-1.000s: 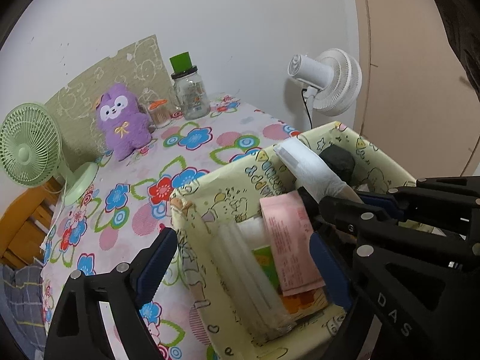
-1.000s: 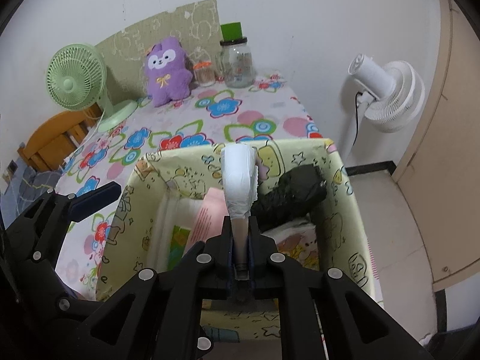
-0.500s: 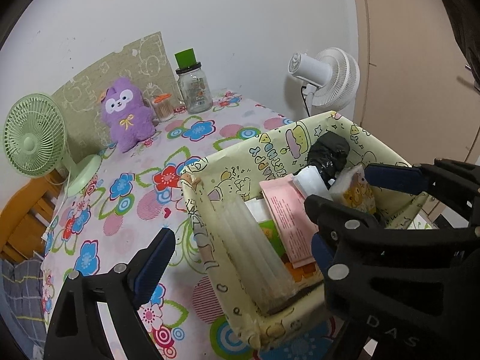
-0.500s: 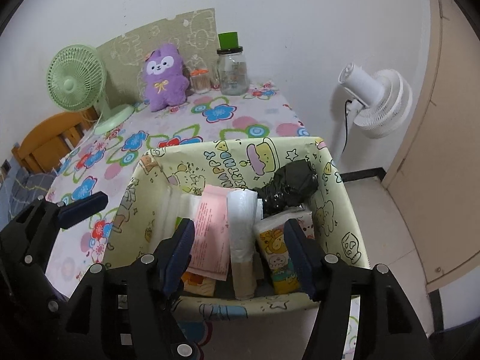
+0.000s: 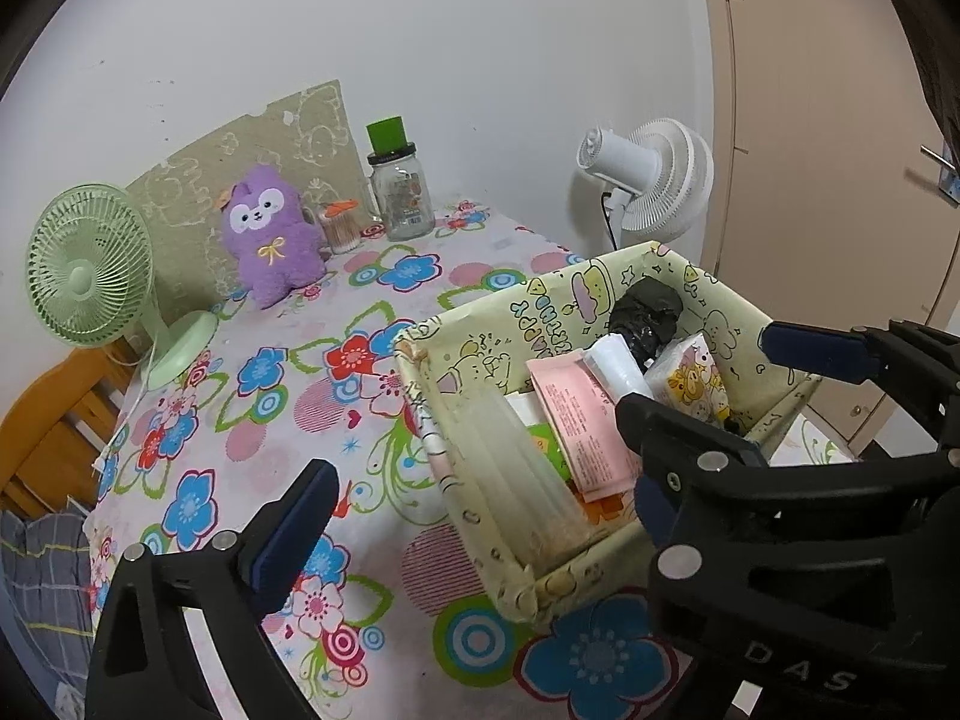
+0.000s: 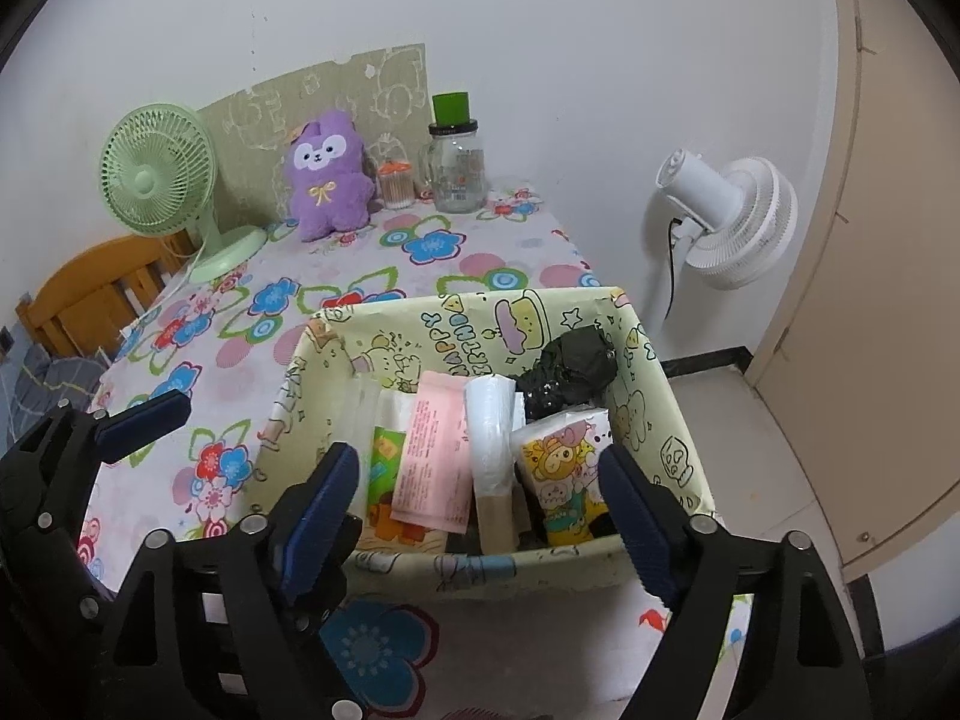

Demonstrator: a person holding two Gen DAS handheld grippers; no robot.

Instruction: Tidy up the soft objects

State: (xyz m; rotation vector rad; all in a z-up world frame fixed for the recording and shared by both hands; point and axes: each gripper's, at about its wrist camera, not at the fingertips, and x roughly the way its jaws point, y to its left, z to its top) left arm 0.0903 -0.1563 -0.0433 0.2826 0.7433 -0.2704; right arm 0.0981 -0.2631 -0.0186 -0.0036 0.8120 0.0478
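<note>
A yellow cartoon-print box [image 6: 480,564] stands on the flowered tablecloth near the table's right edge. Upright in it are a white roll of bags [image 6: 489,426], a pink packet [image 6: 432,456], a cartoon tissue pack [image 6: 561,474], a black crumpled bag [image 6: 570,369] and a clear packet [image 5: 516,468]. My right gripper [image 6: 477,459] hovers at the box's near side, jaws opening; the white roll shows between them, untouched. My left gripper [image 5: 480,480] hangs left of it, jaws opening and holding nothing. A purple plush [image 6: 327,180] sits at the back.
A green desk fan [image 6: 156,171] stands back left. A glass jar with a green cap [image 6: 459,174] and a small cotton-swab jar [image 6: 396,183] stand beside the plush. A white floor fan [image 6: 738,222] is off the table's right side. A wooden chair [image 6: 90,294] is at left.
My right gripper went from shut on the white roll to open, leaving the roll standing in the box. Both grippers drew back from the box and rose slightly.
</note>
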